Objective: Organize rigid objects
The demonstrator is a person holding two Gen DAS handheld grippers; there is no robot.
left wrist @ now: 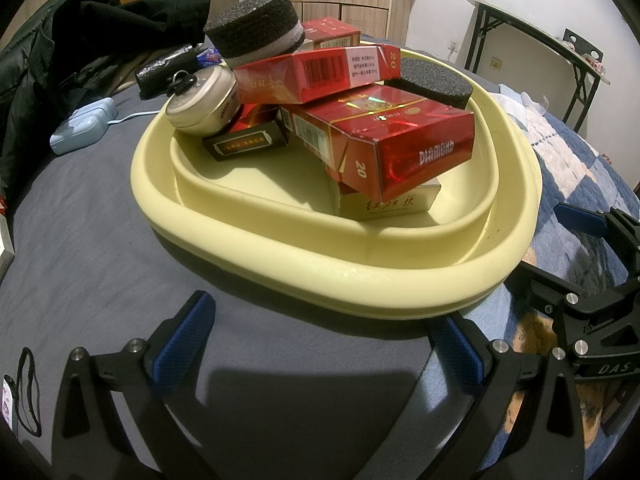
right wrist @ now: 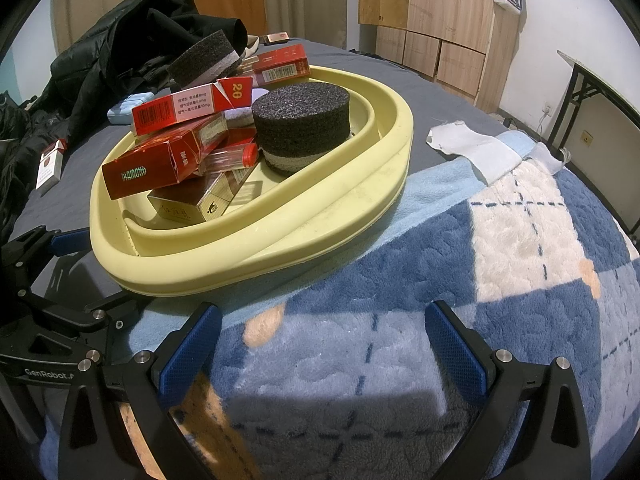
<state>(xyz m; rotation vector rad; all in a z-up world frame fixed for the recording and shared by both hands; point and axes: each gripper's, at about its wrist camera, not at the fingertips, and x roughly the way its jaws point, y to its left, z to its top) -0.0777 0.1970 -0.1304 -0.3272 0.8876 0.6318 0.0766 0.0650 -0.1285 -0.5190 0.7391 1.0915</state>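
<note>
A pale yellow basin [left wrist: 280,248] [right wrist: 312,216] sits on a bed and holds a pile of red cigarette boxes [left wrist: 404,148] [right wrist: 160,164], two black foam discs [left wrist: 436,84] [right wrist: 300,124] and a round cream tin [left wrist: 200,100]. My left gripper [left wrist: 320,344] stands open just in front of the basin's near rim, with nothing between its fingers. Over the blue checked blanket, to the right of the basin, my right gripper [right wrist: 324,348] is open and holds nothing. The right gripper [left wrist: 580,224] also shows at the right edge of the left wrist view.
A black jacket [right wrist: 132,48] lies heaped behind the basin. A light blue case [left wrist: 80,124], a cigarette pack [right wrist: 50,164] and a white cloth [right wrist: 476,148] lie on the bed. A folding table [left wrist: 540,48] and wooden cabinets [right wrist: 432,20] stand at the wall.
</note>
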